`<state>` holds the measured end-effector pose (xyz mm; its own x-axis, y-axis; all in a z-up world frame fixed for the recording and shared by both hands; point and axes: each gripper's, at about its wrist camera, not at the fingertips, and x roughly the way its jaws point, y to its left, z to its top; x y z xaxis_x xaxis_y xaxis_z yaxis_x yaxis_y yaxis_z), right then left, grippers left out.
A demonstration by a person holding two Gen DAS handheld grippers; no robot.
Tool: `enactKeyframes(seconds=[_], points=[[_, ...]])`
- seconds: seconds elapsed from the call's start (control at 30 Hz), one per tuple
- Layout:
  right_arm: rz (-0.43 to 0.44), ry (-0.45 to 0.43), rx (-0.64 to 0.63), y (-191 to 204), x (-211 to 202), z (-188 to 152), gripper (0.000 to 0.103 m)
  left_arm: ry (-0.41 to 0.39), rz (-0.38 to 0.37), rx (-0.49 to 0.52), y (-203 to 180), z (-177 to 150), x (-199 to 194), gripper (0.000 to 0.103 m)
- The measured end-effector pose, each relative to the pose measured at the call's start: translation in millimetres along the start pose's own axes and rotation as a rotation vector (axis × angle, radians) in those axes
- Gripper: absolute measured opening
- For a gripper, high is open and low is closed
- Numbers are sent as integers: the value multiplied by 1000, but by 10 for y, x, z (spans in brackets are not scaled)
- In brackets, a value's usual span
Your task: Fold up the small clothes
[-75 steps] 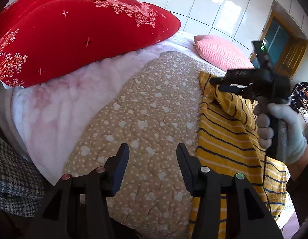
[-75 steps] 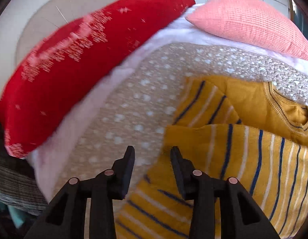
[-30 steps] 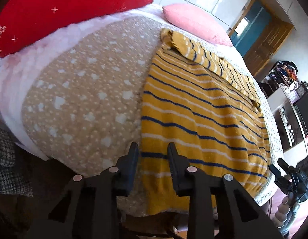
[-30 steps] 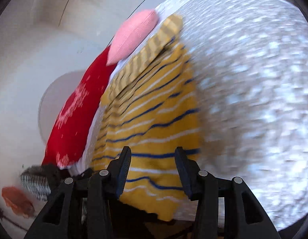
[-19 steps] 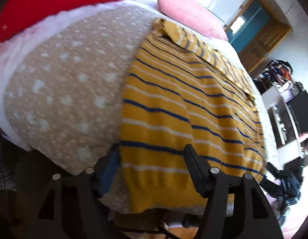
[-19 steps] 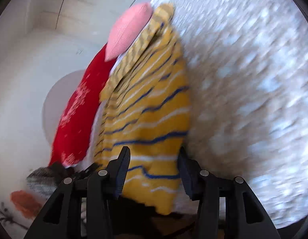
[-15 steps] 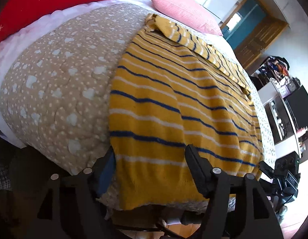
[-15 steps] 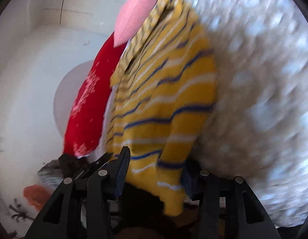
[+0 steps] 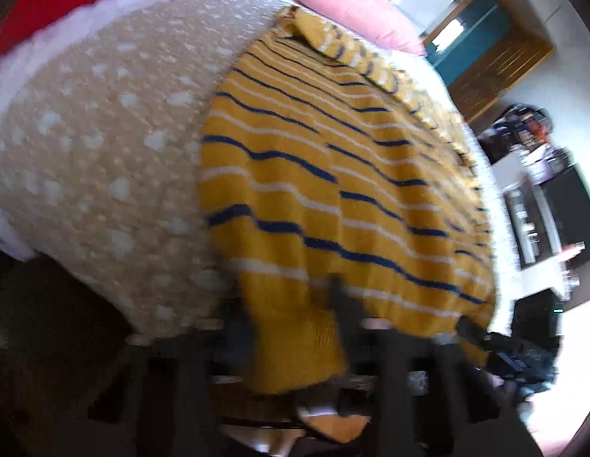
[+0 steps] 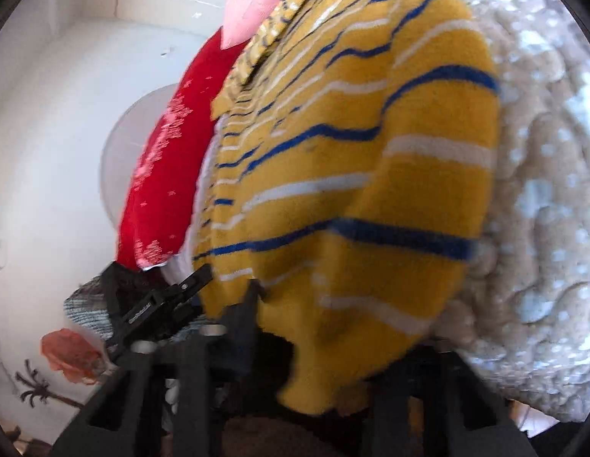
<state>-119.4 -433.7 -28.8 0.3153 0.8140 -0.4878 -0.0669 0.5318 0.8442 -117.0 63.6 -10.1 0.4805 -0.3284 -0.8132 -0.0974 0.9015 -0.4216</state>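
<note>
A yellow sweater with blue and white stripes lies flat on the beige dotted bedspread, its hem hanging over the near bed edge. My left gripper is open with the hem's left corner between its fingers. My right gripper is open around the hem's right corner, which drapes over it and hides one finger. The right gripper also shows in the left wrist view, and the left gripper in the right wrist view. Both views are motion-blurred.
A red floral pillow and a pink pillow lie at the head of the bed. A wooden door and cluttered shelves stand beyond the bed's far side.
Both grippers have come down to the sweater's hem at the near bed edge. The hem corners now lie between the fingers of each gripper, and the fabric has bunched slightly.
</note>
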Motion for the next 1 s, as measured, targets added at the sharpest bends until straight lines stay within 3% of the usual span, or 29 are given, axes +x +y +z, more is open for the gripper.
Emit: enactKeyframes(seconds=[0.03,0.13,0.3,0.7,0.87,1.0], points=[[-4,-9,-2,-8,-44,10,15,0,-33,-16,27,15,-36,9],[-31,-16,-56,113,-160,21,10,-20,-79,-61,67,36,-215,8],[-34,10,-176,376,-373,-132,7,-82,-97,-23,-55,-88,-633,8],[-37,1,-187,347,-540,-234,7,-92,-42,34,-132,-168,-702,8],[-33,-35,-234,584,-502,-116,7,-118,-64,29,-143,7,-780,8],[-8,-84,-280,800,-529,176,7,-167,-65,56,-290,336,-839,8]])
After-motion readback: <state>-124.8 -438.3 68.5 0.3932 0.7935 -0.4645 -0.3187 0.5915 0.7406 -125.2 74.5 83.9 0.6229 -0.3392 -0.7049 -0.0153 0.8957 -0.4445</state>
